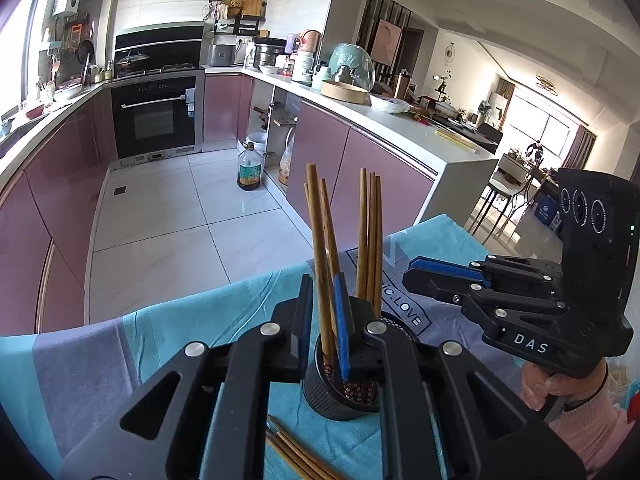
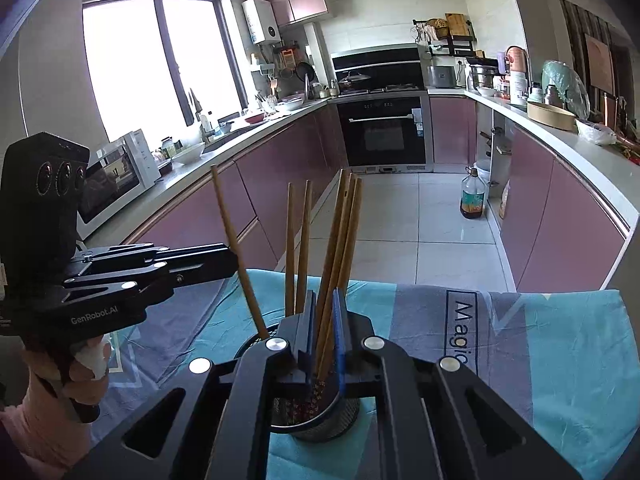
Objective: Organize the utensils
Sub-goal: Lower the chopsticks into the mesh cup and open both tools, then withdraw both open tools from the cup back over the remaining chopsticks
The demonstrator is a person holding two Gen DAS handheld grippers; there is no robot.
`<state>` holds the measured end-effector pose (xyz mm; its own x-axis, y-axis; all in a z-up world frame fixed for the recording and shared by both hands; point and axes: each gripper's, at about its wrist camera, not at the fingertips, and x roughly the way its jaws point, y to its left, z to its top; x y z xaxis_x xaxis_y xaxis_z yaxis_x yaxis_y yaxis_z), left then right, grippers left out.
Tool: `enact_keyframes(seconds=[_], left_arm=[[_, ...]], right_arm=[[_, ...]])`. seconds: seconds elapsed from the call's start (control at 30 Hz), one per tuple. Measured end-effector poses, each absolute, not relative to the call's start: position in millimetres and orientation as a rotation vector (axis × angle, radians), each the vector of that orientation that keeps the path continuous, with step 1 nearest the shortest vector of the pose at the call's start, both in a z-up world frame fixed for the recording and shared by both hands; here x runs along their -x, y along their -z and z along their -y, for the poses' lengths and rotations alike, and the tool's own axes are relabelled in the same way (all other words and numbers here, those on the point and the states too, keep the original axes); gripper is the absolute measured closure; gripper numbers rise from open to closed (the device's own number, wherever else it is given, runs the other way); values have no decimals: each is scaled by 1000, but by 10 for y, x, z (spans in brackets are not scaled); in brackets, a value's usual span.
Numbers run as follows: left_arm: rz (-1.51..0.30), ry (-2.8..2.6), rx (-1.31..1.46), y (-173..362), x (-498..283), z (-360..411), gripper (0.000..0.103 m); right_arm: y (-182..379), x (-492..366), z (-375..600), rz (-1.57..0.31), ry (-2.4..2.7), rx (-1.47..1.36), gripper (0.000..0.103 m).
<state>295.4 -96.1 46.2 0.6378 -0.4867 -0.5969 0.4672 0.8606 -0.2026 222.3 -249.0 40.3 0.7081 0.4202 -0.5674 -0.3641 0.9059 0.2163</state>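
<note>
- While both claws worked over the table, a big blue and grey cloth [image 1: 192, 332] covered it, likely to keep the top clean and stop sticks from rolling off.
- Far behind it was a kitchen with pink cupboards [image 2: 568, 216] and a black oven [image 2: 386, 130]; none of that was part of the job.
- The left gripper [image 1: 325, 320] was near the middle of the table, with its jaws close together and pinching a few wooden chopsticks [image 1: 320, 240] that stood up out of the cup. I think it held them upright so they would slide down into the cup tips first.
- The right gripper [image 2: 324, 328] came in from the right side. In its own view its jaws were pressed in around a small bunch of chopsticks [image 2: 340, 248] in the same cup, so it looked to be pinching them too, though how tight I could not tell.
- The round black mesh holder [image 1: 336, 396] stood on the cloth just under both claws. It already held many sticks standing up, with their patterned ends at the bottom.
- Some loose chopsticks [image 1: 296, 456] lay flat on the cloth at the near edge, just beside the cup. I guess these were left to put away, so the job looked partly done.
</note>
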Motion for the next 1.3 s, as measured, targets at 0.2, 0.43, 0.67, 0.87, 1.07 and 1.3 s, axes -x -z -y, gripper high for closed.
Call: enact_keyframes(seconds=[0.2, 0.43, 0.67, 0.87, 1.07, 1.3], left_arm=[[-708, 533, 50, -334, -2994, 918, 88], [-672, 497, 61, -295, -2804, 756, 75], [-614, 434, 49, -215, -2463, 534, 59], [-617, 367, 12, -13, -2191, 357, 42], [-713, 340, 3, 410, -1975, 213, 41], [-803, 337, -36, 821, -1808, 339, 39]], right_arm=[[-402, -2180, 2534, -640, -440, -103, 83], [-406, -2082, 2522, -626, -465, -105, 70], [-492, -1785, 2431, -576, -529, -76, 63], [-332, -1558, 2262, -602, -590, -29, 46], [151, -1472, 2057, -737, -610, 6, 46], [505, -1430, 1917, -845, -590, 23, 52]])
